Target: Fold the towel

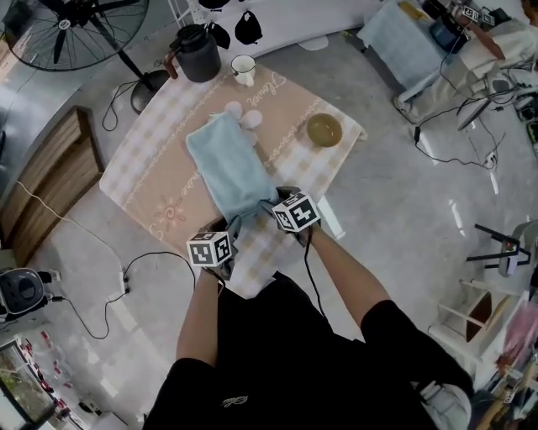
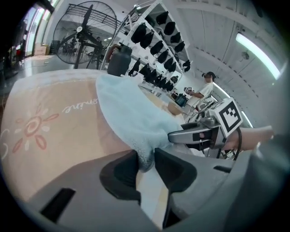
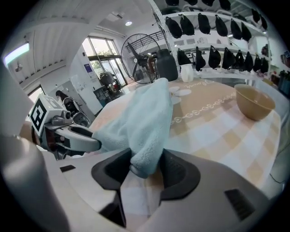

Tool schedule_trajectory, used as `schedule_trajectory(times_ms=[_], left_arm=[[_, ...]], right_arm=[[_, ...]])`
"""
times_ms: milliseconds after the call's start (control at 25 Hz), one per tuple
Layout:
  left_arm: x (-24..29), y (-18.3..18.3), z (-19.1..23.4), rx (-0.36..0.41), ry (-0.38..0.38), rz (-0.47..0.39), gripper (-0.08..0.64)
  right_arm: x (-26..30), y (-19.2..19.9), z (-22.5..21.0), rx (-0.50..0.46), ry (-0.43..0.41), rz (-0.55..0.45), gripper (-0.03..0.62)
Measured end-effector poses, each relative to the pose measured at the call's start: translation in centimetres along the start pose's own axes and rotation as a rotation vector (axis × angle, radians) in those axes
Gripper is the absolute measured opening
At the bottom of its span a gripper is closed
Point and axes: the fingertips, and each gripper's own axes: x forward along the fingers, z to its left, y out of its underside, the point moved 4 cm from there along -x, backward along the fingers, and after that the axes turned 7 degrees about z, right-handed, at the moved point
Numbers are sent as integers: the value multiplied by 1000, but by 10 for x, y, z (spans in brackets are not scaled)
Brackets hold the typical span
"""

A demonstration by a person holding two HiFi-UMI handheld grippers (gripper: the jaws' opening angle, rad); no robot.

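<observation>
A light blue towel (image 1: 231, 172) lies lengthways on the checked tablecloth (image 1: 160, 197), its near end lifted at the table's front. My left gripper (image 1: 229, 227) holds the near left corner; in the left gripper view the pads (image 2: 124, 170) pinch a thin tip of towel (image 2: 131, 113). My right gripper (image 1: 267, 203) holds the near right corner; in the right gripper view a thick fold of towel (image 3: 145, 118) fills the gap between its jaws (image 3: 146, 165). The two grippers sit close together, each visible in the other's view: the right gripper (image 2: 199, 133) and the left gripper (image 3: 68, 136).
A tan bowl (image 1: 324, 129) stands right of the towel. A white cup (image 1: 243, 69) and a dark pitcher (image 1: 197, 54) stand at the far edge, with small white items (image 1: 241, 113) by the towel's far end. A floor fan (image 1: 76, 25) and cables (image 1: 109, 285) lie left.
</observation>
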Motion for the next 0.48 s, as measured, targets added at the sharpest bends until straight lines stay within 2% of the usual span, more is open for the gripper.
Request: schedule_trajectory(times_ms=[80,120,280,480], left_arm=[[-2,0,-4,33,-12,-3,74],[-3,0,-5,41,-13,-3,64],[-9,7,-3,45,8,7,58],[-28,33,-1,47,23,33,58]], right_arm=[[1,2,6,-2,-17,15,143],[1,2,9,-6,-16,16,129],[0,7,20,3,-21,21,114],[-2,29,49,16,-46,39,112]])
